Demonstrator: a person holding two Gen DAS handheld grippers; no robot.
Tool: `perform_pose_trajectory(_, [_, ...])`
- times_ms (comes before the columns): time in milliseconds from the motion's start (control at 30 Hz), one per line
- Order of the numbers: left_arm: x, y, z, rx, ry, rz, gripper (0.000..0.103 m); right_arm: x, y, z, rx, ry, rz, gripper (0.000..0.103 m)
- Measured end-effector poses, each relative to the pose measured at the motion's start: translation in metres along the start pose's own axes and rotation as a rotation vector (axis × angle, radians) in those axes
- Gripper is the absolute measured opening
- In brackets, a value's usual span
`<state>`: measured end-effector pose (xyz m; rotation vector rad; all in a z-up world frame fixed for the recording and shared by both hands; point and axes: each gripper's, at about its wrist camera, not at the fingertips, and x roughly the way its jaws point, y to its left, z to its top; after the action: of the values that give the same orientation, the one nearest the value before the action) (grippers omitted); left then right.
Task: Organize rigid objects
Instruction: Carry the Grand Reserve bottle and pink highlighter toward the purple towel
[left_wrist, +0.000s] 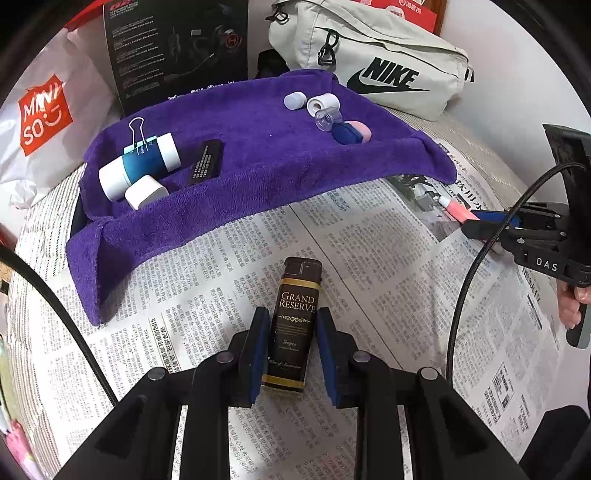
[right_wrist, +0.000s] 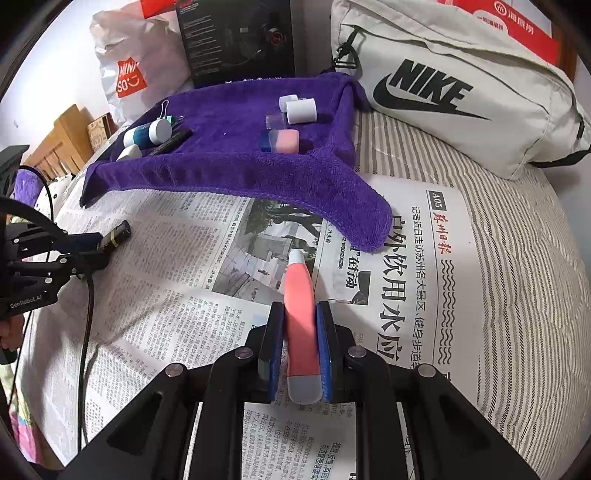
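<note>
Near the purple towel (left_wrist: 236, 177), the left gripper (left_wrist: 291, 347) clamps a dark lighter (left_wrist: 293, 325); the right gripper (right_wrist: 300, 350) grips a pink pen (right_wrist: 301, 317).

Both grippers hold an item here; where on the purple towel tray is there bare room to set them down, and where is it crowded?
The purple towel tray is bare across its middle, between the black stick and the pink-and-blue case. Its left end is crowded: blue-and-white bottle, binder clip, white cap. The far right corner holds the white caps and a clear cap.
</note>
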<state>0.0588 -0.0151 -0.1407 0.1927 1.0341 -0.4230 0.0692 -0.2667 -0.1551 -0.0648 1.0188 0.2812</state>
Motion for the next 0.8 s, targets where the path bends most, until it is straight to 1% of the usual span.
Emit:
perform_pose_trajectory(67, [0.001,0.002,0.001,-0.015,0.002,-0.012,0.025,-0.001,-0.002,0.0,0.01,0.016,0.018,0.017])
perform_pose_trajectory(133, [0.002,0.0,0.003,-0.007,0.004,-0.008,0.026,-0.001,-0.003,0.0,0.0,0.02,0.024,0.017])
perform_pose_trajectory(300, [0.006,-0.005,0.008,0.017,0.01,0.01,0.026,0.001,0.002,0.0,-0.034,0.02,0.002,0.018])
perform_pose_trajectory(400, [0.006,-0.007,0.009,0.036,0.011,0.016,0.025,0.002,0.001,0.001,-0.036,0.016,0.009,0.018])
perform_pose_trajectory(533, [0.003,-0.003,0.011,0.008,0.015,-0.016,0.024,0.001,-0.004,0.005,-0.015,0.03,0.038,0.017])
perform_pose_trajectory(600, [-0.003,0.0,0.011,-0.014,-0.002,-0.03,0.024,-0.003,-0.004,0.007,-0.015,0.022,0.053,0.017])
perform_pose_trajectory(700, [-0.011,0.003,0.013,-0.033,-0.017,-0.043,0.024,-0.011,-0.001,0.013,-0.034,0.003,0.074,0.017])
perform_pose_trajectory(800, [-0.014,0.005,0.018,-0.038,-0.023,-0.035,0.024,-0.014,0.004,0.02,-0.056,-0.006,0.079,0.017])
